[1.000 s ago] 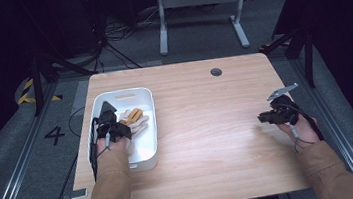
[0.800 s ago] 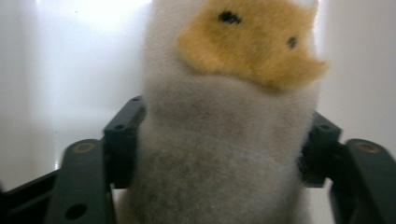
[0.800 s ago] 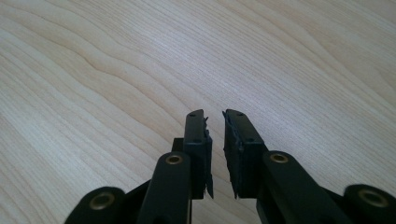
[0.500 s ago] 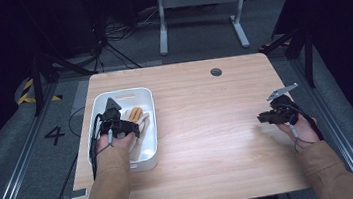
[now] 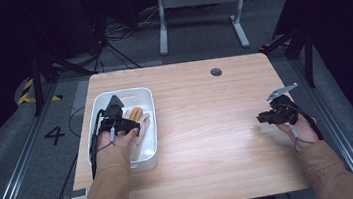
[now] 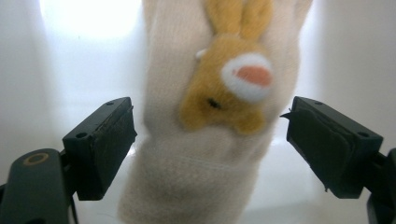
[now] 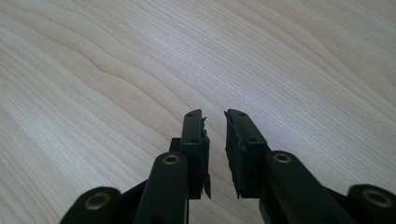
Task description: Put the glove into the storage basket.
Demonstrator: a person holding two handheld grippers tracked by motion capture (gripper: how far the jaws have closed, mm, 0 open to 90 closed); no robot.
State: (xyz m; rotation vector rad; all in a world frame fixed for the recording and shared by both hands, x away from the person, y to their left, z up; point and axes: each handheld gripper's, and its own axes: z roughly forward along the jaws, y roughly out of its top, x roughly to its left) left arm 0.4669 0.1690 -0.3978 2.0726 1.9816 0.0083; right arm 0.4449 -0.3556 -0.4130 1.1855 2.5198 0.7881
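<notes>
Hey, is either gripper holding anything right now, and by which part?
Nothing. The left gripper has just opened astride the cream sock, pads clear. The right gripper is empty.

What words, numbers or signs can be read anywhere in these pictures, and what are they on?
"4": a dark figure on the grey floor, left of the table.
Yellow and black hazard stripes: a warning marking without words, on the floor farther back on the left.
No writing shows on the white bin, the cream sock with its rabbit face, the left gripper or the right gripper.
</notes>
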